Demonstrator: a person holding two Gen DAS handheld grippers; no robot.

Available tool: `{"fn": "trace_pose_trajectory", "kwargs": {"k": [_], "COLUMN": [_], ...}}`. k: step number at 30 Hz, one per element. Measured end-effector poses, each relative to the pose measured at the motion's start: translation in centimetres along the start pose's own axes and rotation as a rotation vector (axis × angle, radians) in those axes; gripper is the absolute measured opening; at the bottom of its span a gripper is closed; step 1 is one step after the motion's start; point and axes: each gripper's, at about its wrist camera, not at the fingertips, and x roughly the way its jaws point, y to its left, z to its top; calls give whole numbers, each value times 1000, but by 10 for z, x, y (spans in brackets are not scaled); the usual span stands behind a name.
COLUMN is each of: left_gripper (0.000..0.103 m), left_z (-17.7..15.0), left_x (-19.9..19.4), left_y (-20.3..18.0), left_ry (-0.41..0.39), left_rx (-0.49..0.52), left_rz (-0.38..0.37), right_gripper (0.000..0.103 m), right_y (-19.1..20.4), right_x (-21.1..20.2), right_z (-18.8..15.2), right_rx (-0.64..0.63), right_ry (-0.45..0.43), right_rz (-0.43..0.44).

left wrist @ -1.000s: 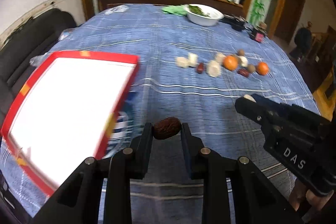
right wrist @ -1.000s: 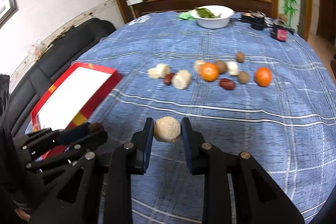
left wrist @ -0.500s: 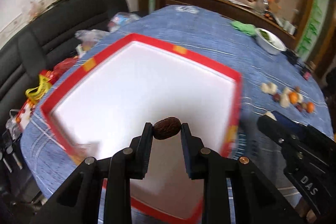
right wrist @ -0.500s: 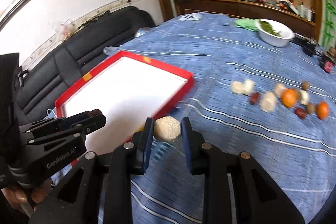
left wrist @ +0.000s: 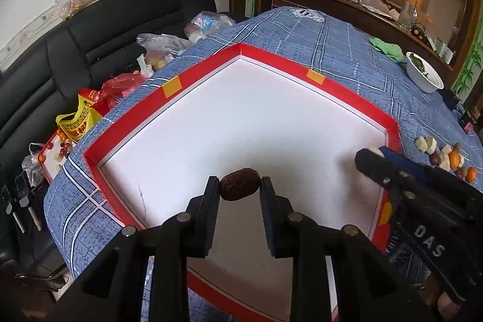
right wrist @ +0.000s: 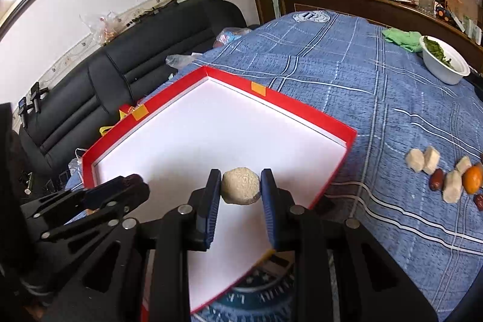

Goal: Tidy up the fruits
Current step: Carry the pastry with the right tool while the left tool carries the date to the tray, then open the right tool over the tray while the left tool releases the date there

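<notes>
A dark brown date (left wrist: 240, 184) is pinched in my left gripper (left wrist: 240, 186), which hangs over the white floor of the red-rimmed box (left wrist: 314, 76). My right gripper (right wrist: 241, 186) is shut on a pale beige round fruit (right wrist: 241, 185) and hovers over the near part of the same box (right wrist: 302, 107). In the left wrist view the right gripper (left wrist: 372, 156) pokes in from the right over the box's right side. The left gripper (right wrist: 134, 180) shows at the lower left in the right wrist view. The other fruits (right wrist: 446, 174) lie in a row on the blue cloth, right of the box.
A white bowl of greens (right wrist: 445, 61) and a green cloth (right wrist: 401, 39) sit at the table's far side. A black sofa (left wrist: 99, 35) with plastic bags (left wrist: 160, 46) borders the table's left edge. A wooden sideboard (right wrist: 362, 2) stands behind the table.
Both grippers have swung left from the fruit row to above the box, each still holding its fruit. The box now fills the middle of both views.
</notes>
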Motion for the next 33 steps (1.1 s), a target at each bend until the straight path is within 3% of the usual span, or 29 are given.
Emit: {"fn": "trace_pose_trajectory", "kwargs": {"k": [11,13,15,16,17,20,21,23,28,33], "left_gripper": [26,26,27,27,30,74,81,81,81,81], "left_z": [1,0,0,0,0,0,0,-1,-2,-7], "left_x": [6,6,5,5,6,3,1,-5,-15,-22], "left_y": [5,6,6,6,7,11,11,13,4,-35], "left_ry": [2,0,-1,0,7,-2,-18,-53,-81,-87], "left_rx": [-15,-13,-16,-20,-26,-45,-48,-60,-77,21], "left_rz": [40,41,47,46,47,70,82,97,29,-46], "right_gripper": [30,34,52,53,53,53,53,54,57,57], "right_y": [4,6,7,8,8,10,11,10,-17,-67], "right_x": [17,17,17,16,16,12,10,2,-33,-80], "right_z": [-3,-4,-4,-4,-4,-4,-4,-6,-17,-39], "right_rx": [-20,-26,-30,-32,-35,-47,-48,-46,13,99], "right_ry": [60,62,62,58,55,47,42,31,-18,-83], "right_rz": [-42,-52,-62,-63,-61,-66,-67,-65,-76,-139]}}
